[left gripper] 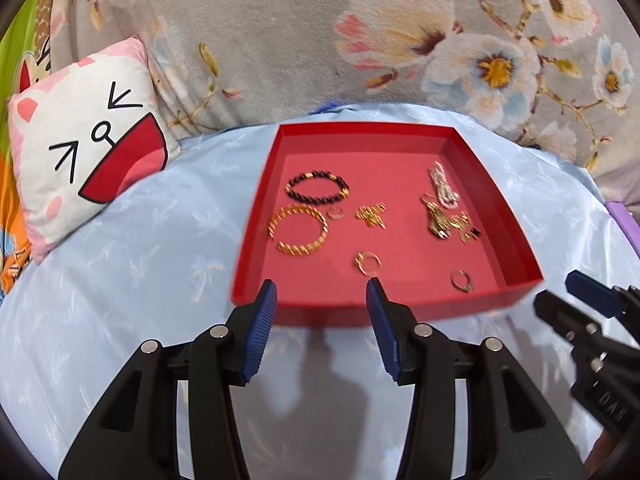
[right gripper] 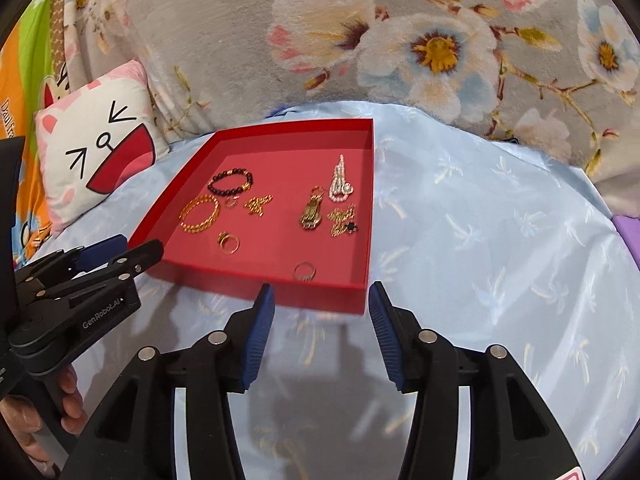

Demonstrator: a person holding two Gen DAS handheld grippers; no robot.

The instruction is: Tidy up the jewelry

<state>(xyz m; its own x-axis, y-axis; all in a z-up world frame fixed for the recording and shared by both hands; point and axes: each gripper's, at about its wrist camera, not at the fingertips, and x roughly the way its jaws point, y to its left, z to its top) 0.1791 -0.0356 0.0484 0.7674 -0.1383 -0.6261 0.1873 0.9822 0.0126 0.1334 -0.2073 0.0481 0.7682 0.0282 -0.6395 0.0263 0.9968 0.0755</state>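
Note:
A red tray (left gripper: pixel 516 248) (right gripper: pixel 200 272) lies on a light blue quilt and holds several pieces of jewelry: a dark bead bracelet (left gripper: pixel 317 191) (right gripper: pixel 231 183), a gold chain bracelet (left gripper: pixel 298 230) (right gripper: pixel 199 213), a gold star piece (left gripper: pixel 371 215) (right gripper: pixel 258 204), small rings (left gripper: pixel 368 263) (right gripper: pixel 228 242), a ring near the front edge (left gripper: pixel 462 281) (right gripper: pixel 305 271) and a pile of gold and pearl pieces (left gripper: pixel 444 204) (right gripper: pixel 334 202). My left gripper (left gripper: pixel 322 292) (right gripper: pixel 120 252) is open and empty just short of the tray's front edge. My right gripper (right gripper: pixel 322 296) (left gripper: pixel 560 292) is open and empty at the tray's front right corner.
A cat-face cushion (left gripper: pixel 86 140) (right gripper: pixel 98 148) rests at the left. A grey floral blanket (left gripper: pixel 400 40) (right gripper: pixel 400 40) rises behind the tray. A purple object (right gripper: pixel 628 228) shows at the right edge. The blue quilt (right gripper: pixel 500 240) spreads right of the tray.

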